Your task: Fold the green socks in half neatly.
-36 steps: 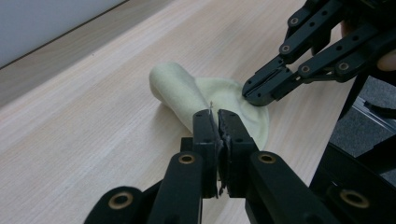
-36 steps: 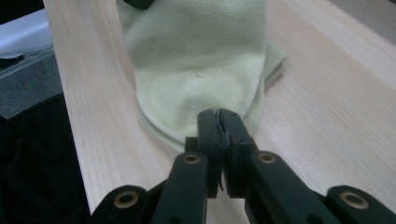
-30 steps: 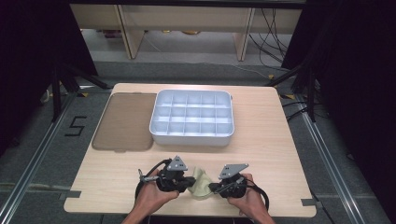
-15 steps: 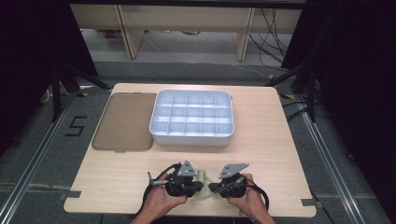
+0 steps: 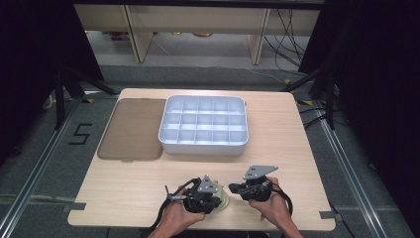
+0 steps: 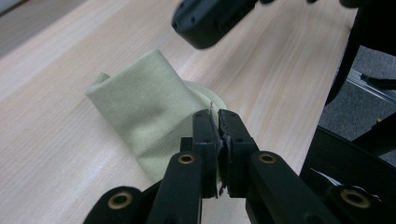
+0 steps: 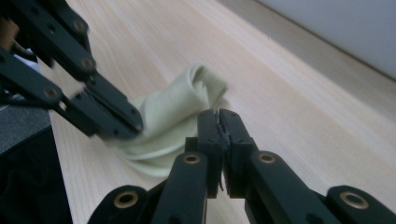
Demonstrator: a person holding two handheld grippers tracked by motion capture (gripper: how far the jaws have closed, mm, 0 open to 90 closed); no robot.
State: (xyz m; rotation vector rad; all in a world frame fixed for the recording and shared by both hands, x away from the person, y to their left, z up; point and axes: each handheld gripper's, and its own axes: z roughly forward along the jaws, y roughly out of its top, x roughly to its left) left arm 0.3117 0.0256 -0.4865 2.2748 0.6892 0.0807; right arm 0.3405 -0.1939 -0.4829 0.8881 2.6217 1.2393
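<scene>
Pale wood made up the worktop (image 5: 124, 193), and a white divided tray (image 5: 204, 125) sat in its middle beside a brown lid (image 5: 132, 130). A soft green cloth (image 6: 149, 109) lay bunched at the near edge. The left tongs (image 6: 216, 114) were shut tight on a bit of the cloth. The right tongs (image 7: 219, 114) were pressed together too, just beside it, holding nothing. I think a pull could slide the cloth off the near edge, because only a thin bit was pinched.

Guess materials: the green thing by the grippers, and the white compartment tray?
Green cloth: looks like fine ribbed knit fabric, matte; it folds softly and shows a weave. Compartment tray: likely moulded plastic, smooth, slightly glossy, thin uniform dividers.
</scene>
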